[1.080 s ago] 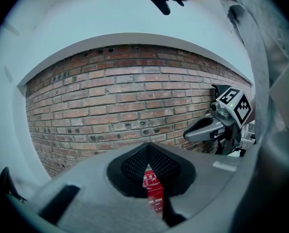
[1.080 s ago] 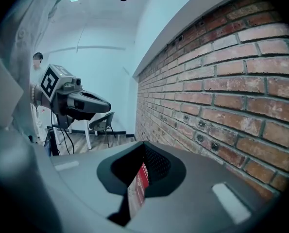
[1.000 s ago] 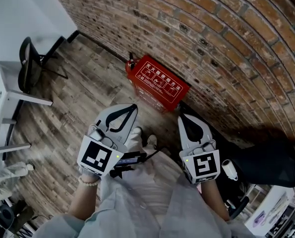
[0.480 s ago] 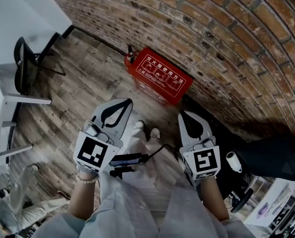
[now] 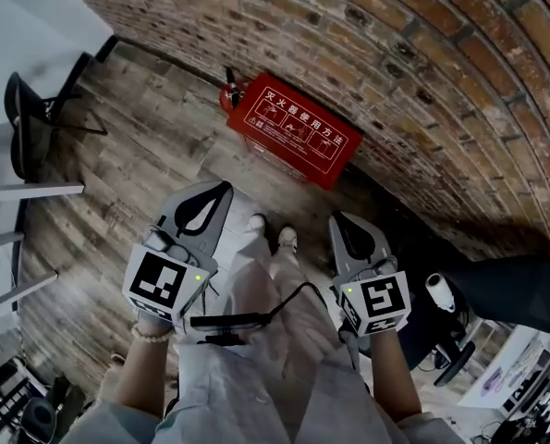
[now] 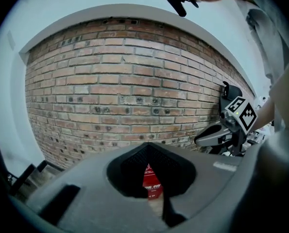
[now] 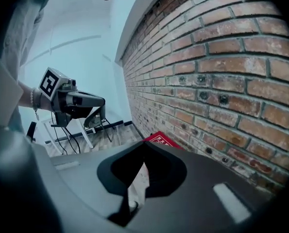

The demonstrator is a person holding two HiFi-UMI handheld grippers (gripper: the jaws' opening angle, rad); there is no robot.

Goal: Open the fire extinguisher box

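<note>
A wooden floor (image 5: 136, 155) is met by a brick wall (image 5: 413, 54), and the red fire extinguisher box (image 5: 294, 129) is set at the wall's foot, long side along it, lid shut. It lies ahead, well apart from the left gripper (image 5: 217, 195) and right gripper (image 5: 344, 225). Both are held empty with fingers pressed together, and neither is judged clearly nearer.
</note>
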